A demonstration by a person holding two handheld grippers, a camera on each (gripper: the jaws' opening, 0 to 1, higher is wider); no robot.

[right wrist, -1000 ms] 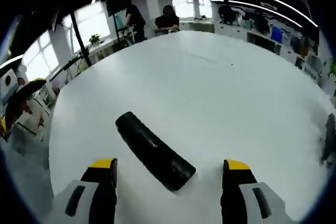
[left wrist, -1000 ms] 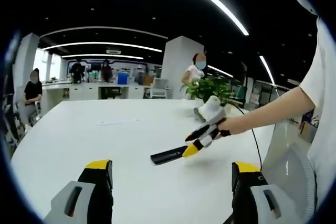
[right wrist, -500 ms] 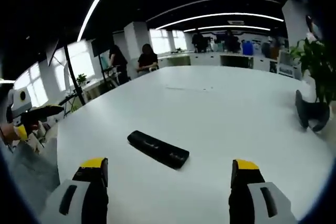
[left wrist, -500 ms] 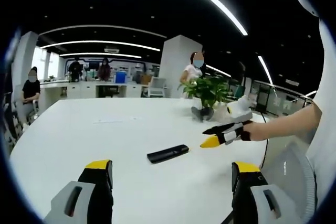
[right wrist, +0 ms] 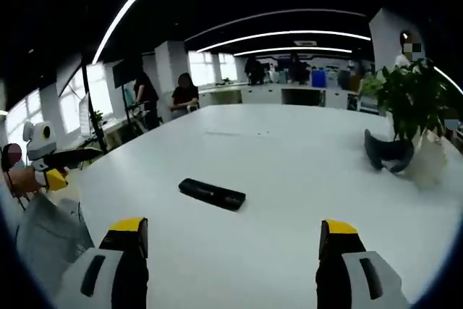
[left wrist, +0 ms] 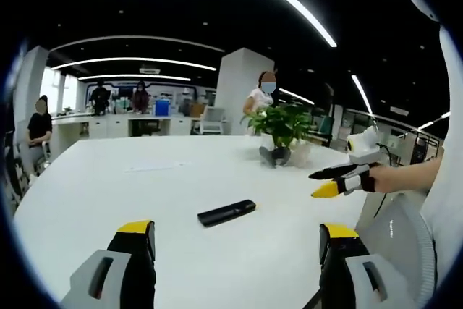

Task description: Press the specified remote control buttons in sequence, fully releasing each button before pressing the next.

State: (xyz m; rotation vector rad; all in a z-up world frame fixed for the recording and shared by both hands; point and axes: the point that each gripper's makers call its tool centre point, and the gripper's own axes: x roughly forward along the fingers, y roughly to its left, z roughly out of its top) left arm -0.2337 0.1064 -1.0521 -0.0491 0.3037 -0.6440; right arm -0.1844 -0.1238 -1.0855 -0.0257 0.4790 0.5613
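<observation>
White table [left wrist: 87,200], black remote [left wrist: 226,213] lying flat

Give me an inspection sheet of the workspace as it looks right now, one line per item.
Surface: white table, large, rounded edge, mostly bare.
Job's things: black remote control lying flat near the table's middle, touched by neither gripper.
Clutter: potted plant by a dark object toward the far side; a faint flat sheet farther back.
Grippers: left gripper open, fingers apart over the near table edge; right gripper open in its own view, held off to the table's side, away from the remote.
Cables: a thin dark cable behind the right gripper.
Surroundings: open office, ceiling light strips, desks, several people in the background.
</observation>
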